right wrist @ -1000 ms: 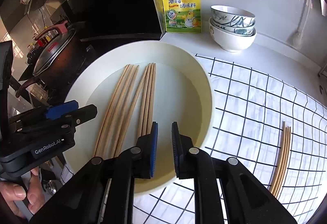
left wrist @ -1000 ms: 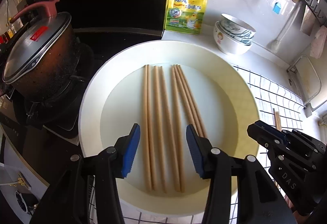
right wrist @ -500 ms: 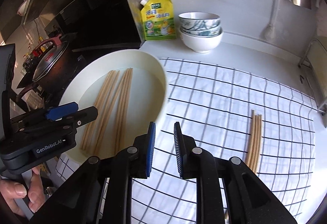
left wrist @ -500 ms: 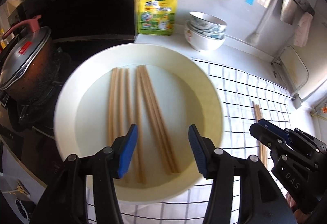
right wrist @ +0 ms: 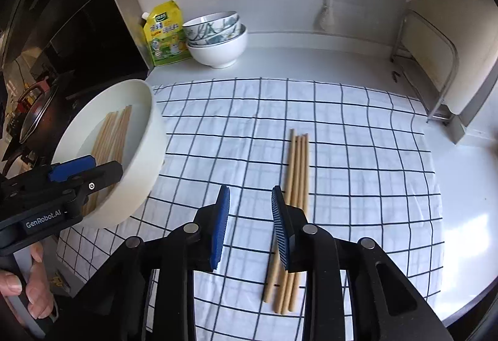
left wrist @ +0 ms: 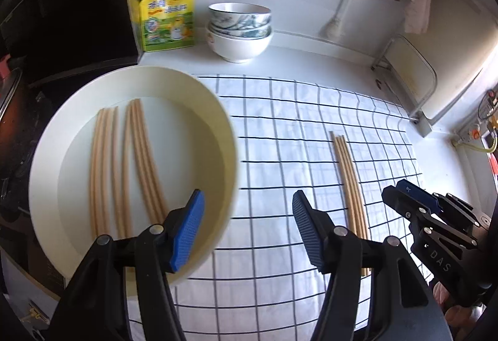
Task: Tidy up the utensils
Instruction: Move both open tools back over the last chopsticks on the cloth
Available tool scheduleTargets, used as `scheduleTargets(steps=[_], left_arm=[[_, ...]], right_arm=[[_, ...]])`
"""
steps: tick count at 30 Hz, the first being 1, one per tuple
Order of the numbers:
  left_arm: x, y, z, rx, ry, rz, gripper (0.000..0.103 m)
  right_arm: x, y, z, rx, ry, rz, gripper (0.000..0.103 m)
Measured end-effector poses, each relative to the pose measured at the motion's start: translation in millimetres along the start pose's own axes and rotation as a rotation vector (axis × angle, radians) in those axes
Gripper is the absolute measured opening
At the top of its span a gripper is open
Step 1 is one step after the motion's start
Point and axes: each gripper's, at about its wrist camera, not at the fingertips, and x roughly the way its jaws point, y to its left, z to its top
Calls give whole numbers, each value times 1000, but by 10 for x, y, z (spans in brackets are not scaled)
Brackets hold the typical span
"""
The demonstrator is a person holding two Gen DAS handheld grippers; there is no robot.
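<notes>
A cream round basin (left wrist: 62, 135) holds several wooden chopsticks (left wrist: 137, 160); it also shows in the right wrist view (right wrist: 146, 135). A second bundle of chopsticks (right wrist: 297, 179) lies on the checked cloth (right wrist: 358, 160), also in the left wrist view (left wrist: 350, 185). My left gripper (left wrist: 247, 232) is open and empty, its left finger over the basin's right rim. My right gripper (right wrist: 250, 225) is open and empty, just left of the cloth bundle's near half.
Two stacked bowls (right wrist: 218, 39) and a yellow seasoning pouch (right wrist: 163, 35) stand at the back of the counter. A pot (right wrist: 34, 110) sits on the stove at left. A wire rack (right wrist: 435, 67) stands at the right. The counter edge curves at near right.
Both grippers swung right, off the basin and over the checked cloth. The right gripper opened wider and now sits beside the bundle on the cloth.
</notes>
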Motion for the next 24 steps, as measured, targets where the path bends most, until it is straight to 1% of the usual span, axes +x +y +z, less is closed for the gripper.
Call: scheduleTargets(steps=[4,8,11,15,23,24], left_arm=[[82,-191,-20,30,14,-23,63],[186,-343,-65,52,46,-42,63],[248,-459,-90,73,60,-45,64],[320,-569,-110,90,75,-48,67],[513,-734,-152,109,114,-42,68],[535,-752,-158,113,118,-39,68]], right_arm=[[8,-231,-84,46,14,-30,27],[-3,-413,-172,79,13,-53,32],[5,-530,-244,97,17,-64,33],[42,-642,-324,113,25,-71,35],[152,-794,-407,125,45,-71,36],[169,-808,-415,126,45,-69,38]])
